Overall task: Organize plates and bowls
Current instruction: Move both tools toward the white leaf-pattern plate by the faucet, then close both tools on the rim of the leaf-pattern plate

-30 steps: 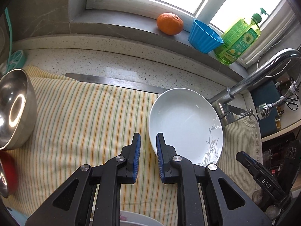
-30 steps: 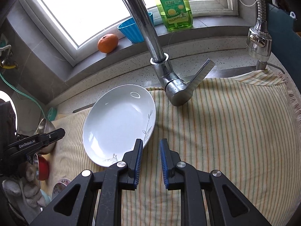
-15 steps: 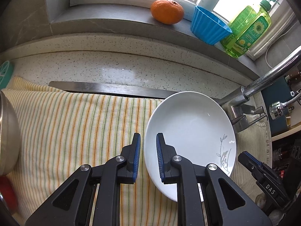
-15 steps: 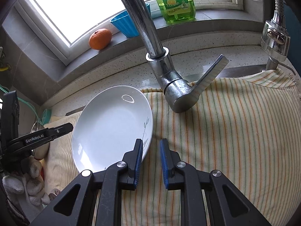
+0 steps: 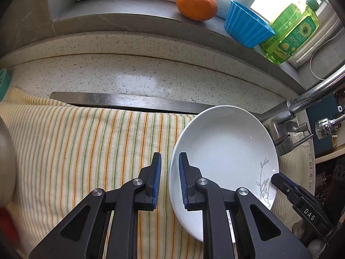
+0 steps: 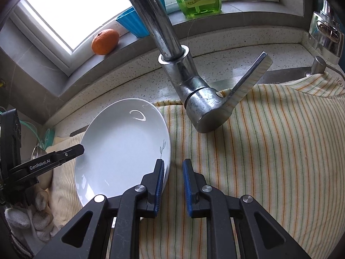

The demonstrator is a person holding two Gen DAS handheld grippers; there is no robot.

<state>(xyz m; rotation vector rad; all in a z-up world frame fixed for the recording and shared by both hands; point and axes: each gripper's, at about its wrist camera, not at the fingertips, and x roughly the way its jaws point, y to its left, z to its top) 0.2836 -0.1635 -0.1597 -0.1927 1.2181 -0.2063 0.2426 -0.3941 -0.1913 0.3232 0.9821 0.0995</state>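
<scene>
White plate (image 5: pixel 224 151) lying on the striped cloth (image 5: pixel 86 146), lower right of centre in the left wrist view, lower left of centre in the right wrist view (image 6: pixel 123 149), just left of the tap (image 6: pixel 194 99). Left tongs (image 5: pixel 169 170) spread, 1 finger over the plate's left rim, the other over the cloth, pinching nothing. Right tongs (image 6: pixel 173 177) spread too, left finger at the plate's right rim by the leaf print, right finger over bare cloth; contact with the rim not clear. Along the top of the frame on the sill: orange (image 5: pixel 196 4), blue cup (image 5: pixel 248 29), green soap bottle (image 5: pixel 291 36). At the far left edge, a blurred metal bowl (image 5: pixel 6 161).
</scene>
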